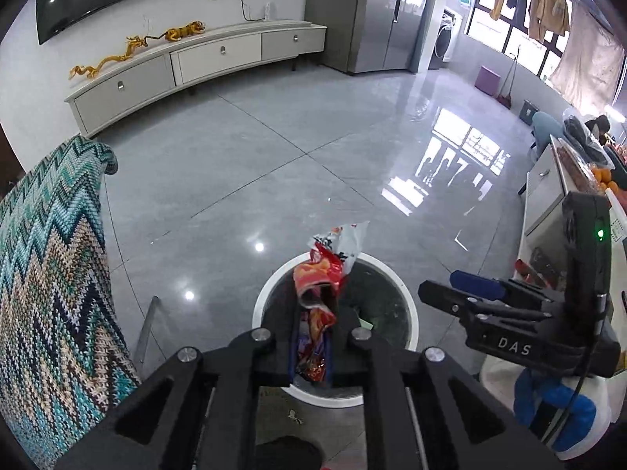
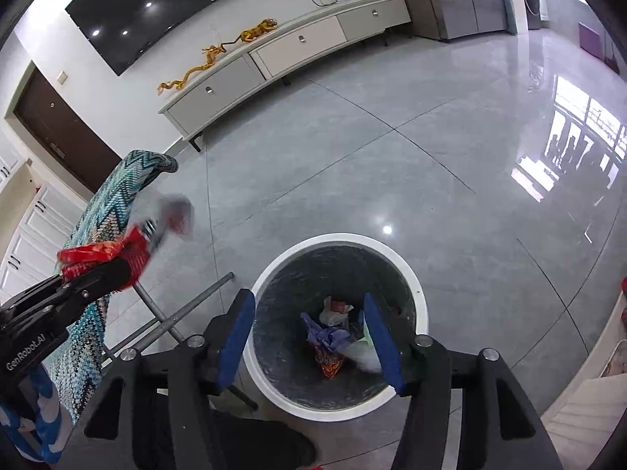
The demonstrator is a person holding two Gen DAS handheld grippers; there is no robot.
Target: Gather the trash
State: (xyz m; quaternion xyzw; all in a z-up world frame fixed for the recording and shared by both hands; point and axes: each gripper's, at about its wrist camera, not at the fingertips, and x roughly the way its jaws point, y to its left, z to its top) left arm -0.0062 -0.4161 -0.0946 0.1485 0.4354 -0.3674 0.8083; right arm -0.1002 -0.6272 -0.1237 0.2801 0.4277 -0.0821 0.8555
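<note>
A round bin with a white rim (image 1: 258,313) (image 2: 419,286) and a dark liner stands on the grey floor below both grippers. My left gripper (image 1: 317,286) is shut on a crumpled red snack wrapper (image 1: 319,274) with a white torn end, held over the bin's near-left rim. The right wrist view shows the left gripper (image 2: 125,266) at the left, with the blurred wrapper (image 2: 102,254) sticking out of it. My right gripper (image 2: 307,297) (image 1: 437,282) hangs open over the bin with nothing between its blue pads (image 2: 239,333). Several wrappers and bags (image 2: 333,337) lie at the bin's bottom.
A teal zigzag knitted blanket (image 1: 51,274) (image 2: 117,203) drapes over a seat at the left, with grey metal legs (image 2: 176,313) beside the bin. A low TV cabinet (image 1: 196,62) lines the far wall. A white cabinet (image 1: 544,196) with oranges stands at the right.
</note>
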